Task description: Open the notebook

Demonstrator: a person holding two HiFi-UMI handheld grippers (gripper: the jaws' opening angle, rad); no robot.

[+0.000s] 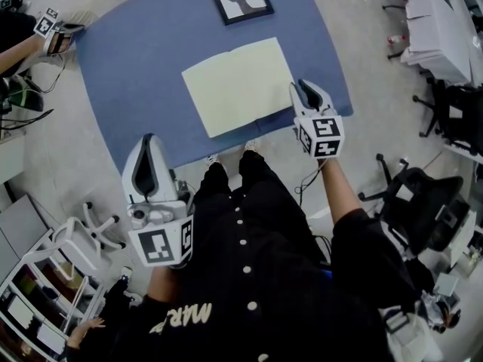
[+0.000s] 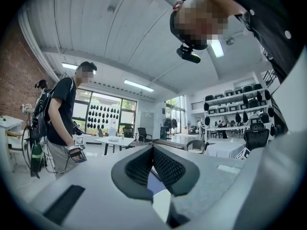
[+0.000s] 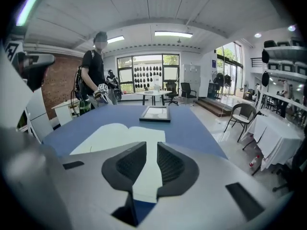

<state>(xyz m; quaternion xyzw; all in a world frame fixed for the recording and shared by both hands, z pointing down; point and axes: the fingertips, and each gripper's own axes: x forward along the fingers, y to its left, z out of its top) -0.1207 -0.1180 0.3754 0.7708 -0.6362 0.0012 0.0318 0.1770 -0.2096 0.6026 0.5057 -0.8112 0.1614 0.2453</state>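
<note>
On blue table, notebook open by near edge; right gripper jaws apart, left gripper jaws together

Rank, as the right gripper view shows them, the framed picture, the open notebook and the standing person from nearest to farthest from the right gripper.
1. Open notebook: on the blue table, just ahead of the right gripper.
2. Framed picture: farther along the table, near the middle.
3. Standing person: beside the table's far left corner.
</note>
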